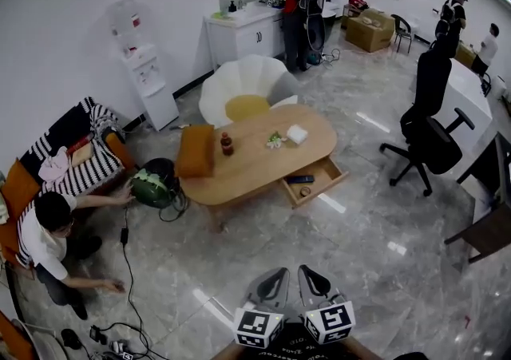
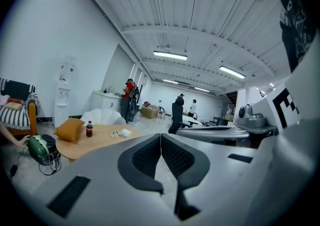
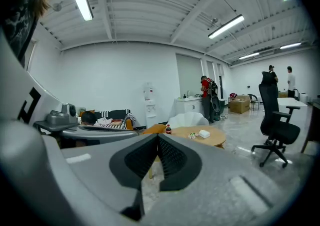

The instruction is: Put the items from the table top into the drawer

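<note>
Drawer (image 1: 324, 172) open; left gripper (image 2: 160, 137), right gripper (image 3: 157, 139) closed (both empty).

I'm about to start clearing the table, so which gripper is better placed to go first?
Right, marginally. The left gripper and right gripper are shut, empty, side by side, far from the oval wooden table. The small white box and open wooden drawer lie on the right gripper's side.

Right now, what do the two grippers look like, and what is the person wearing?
The left gripper and right gripper have light grey shells tapering to jaws lined with black cross-hatched pads. Each carries a white cube with black square markers. No cables show. The person wears a black top with pale print.
</note>
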A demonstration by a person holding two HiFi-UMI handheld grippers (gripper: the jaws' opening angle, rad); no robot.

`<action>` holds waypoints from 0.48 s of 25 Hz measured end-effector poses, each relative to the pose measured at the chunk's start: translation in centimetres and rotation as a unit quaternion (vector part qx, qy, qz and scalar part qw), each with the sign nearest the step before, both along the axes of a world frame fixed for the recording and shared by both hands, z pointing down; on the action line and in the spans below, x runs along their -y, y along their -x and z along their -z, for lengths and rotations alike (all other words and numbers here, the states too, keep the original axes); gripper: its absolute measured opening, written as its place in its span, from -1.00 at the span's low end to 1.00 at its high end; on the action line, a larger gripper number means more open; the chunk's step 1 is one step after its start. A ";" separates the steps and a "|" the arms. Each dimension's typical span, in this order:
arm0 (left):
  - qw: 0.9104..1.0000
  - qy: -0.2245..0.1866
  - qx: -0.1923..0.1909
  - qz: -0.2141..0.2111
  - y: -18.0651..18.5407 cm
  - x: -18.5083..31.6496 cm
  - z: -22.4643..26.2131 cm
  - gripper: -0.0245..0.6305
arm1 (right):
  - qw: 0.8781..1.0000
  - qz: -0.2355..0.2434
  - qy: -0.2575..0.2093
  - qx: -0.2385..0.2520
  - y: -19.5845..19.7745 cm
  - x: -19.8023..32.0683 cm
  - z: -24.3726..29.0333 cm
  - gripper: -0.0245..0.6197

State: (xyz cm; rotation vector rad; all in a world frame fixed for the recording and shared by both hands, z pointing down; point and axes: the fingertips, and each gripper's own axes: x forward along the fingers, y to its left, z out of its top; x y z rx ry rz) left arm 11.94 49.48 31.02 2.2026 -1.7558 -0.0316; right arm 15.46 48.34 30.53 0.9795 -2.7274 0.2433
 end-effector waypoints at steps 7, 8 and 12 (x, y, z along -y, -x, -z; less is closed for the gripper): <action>1.000 -0.002 -0.007 -0.009 2.1 -0.4 -0.1 -0.89 | 1.000 -0.006 0.008 -0.004 1.9 -1.2 -0.7 -0.91; 1.000 -0.003 -0.007 -0.008 2.4 -0.5 0.0 -0.89 | 1.000 -0.006 0.012 -0.006 2.1 -1.3 -0.8 -0.91; 1.000 -0.009 -0.006 -0.008 3.3 -1.0 0.5 -0.89 | 1.000 -0.010 0.004 0.002 2.9 -1.4 -0.4 -0.91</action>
